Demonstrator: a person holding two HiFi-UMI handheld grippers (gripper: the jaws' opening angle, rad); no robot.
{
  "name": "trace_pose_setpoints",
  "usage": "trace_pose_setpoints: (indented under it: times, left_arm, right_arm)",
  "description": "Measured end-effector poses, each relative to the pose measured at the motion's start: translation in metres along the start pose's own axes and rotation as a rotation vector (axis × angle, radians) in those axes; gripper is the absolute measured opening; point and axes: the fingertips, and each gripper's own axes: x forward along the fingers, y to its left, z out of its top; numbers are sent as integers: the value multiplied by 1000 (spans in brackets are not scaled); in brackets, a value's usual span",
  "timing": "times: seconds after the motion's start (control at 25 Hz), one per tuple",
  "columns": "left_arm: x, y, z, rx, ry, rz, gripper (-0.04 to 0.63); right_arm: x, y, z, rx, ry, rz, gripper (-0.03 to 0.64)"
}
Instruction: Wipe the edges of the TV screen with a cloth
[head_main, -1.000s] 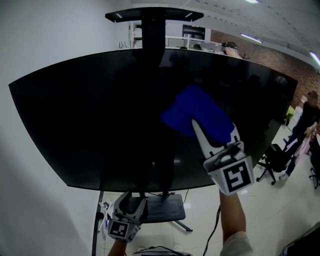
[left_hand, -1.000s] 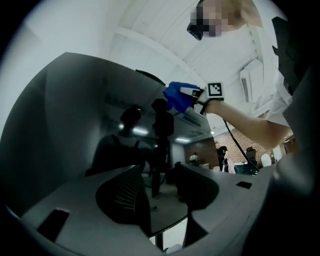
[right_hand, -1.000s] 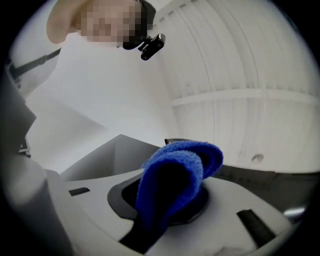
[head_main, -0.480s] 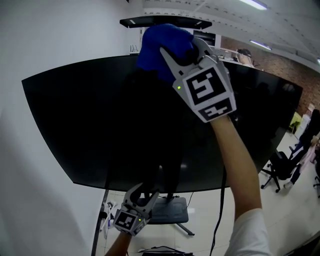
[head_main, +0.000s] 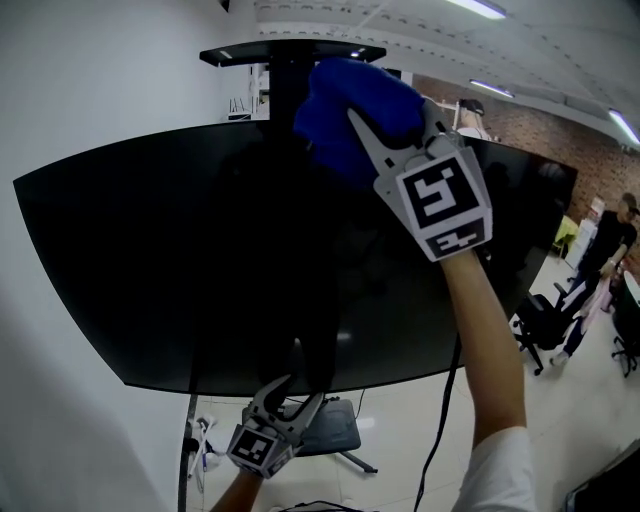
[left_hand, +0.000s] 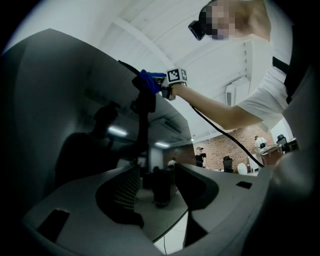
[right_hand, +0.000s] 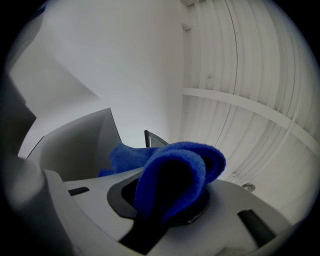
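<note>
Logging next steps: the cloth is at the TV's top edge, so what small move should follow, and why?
Probably slide the right gripper sideways along the top edge of the TV: its jaws are shut on the blue cloth, which sits on that edge near the middle, with edge running on both ways.

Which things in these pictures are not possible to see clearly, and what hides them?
- Head view: the top edge of the TV screen under the blue cloth, covered by that cloth and the right gripper; contact cannot be confirmed.
- Right gripper view: the space between its jaws, filled by the cloth.
- Head view: the stand base, partly behind the left gripper and the screen.
</note>
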Motion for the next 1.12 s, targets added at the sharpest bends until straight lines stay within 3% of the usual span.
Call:
trace_pose_setpoints:
  times: [0.32,0.56,0.72,0.92,1.12]
  left_arm:
    - [60,-69,-17,-53,9,-220,201]
    - [111,-151,-29,-101,14,-424,201]
    - [140,-209,-42,-144,21,-543,201]
    - [172,-265,-59,-129,30,-682,201]
    - [194,-306,-81,-140,57,-752,201]
  right_arm:
    - [-85,-92,-91,1,205,-171,106]
    - [-173,-179,-178,13,376,-350,104]
    - [-213,-223,-220,19,495,-391,105]
    - [-267,-272,-278,-19,636,-440,103]
    - [-309,-312,-323,79,642,-505,103]
